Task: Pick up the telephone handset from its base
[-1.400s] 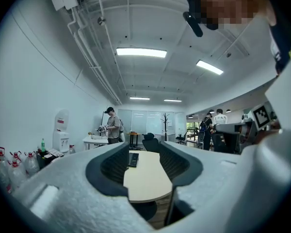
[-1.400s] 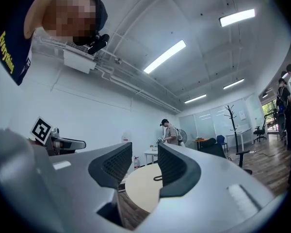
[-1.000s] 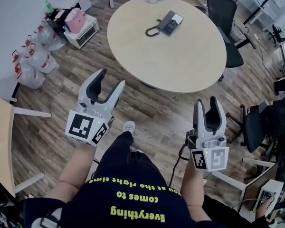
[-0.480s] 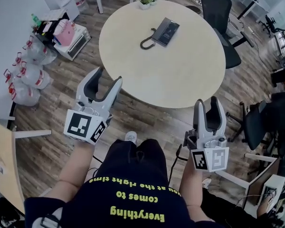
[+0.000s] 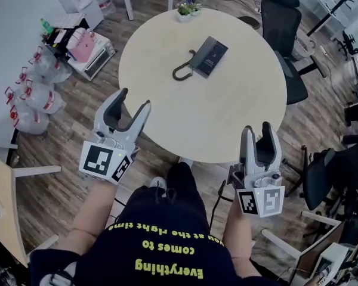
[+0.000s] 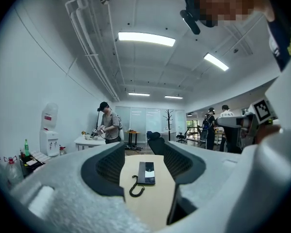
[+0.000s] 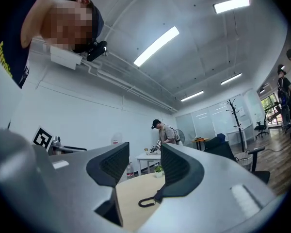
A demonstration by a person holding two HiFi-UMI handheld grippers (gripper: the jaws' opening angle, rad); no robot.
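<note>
A dark telephone [image 5: 207, 55] lies on the far half of the round beige table [image 5: 238, 106], its coiled cord [image 5: 182, 70] curling off toward the left. The handset rests on the base. In the left gripper view the telephone [image 6: 146, 173] shows between the jaws, far off. In the right gripper view only the cord [image 7: 146, 202] shows past the right jaw. My left gripper [image 5: 132, 102] is open at the table's near left edge. My right gripper [image 5: 258, 136] is open at the near right edge. Both hold nothing and are well short of the telephone.
A small potted plant [image 5: 185, 9] stands at the table's far edge. A black office chair [image 5: 284, 31] sits at the right of the table. Water bottles [image 5: 36, 91] and a pink bag [image 5: 82, 43] crowd the floor at left. A person [image 6: 109, 125] stands at a far desk.
I have stepped closer to the table: it and the telephone sit lower and nearer in the head view. Both grippers stay open and now reach the table's near edge.
</note>
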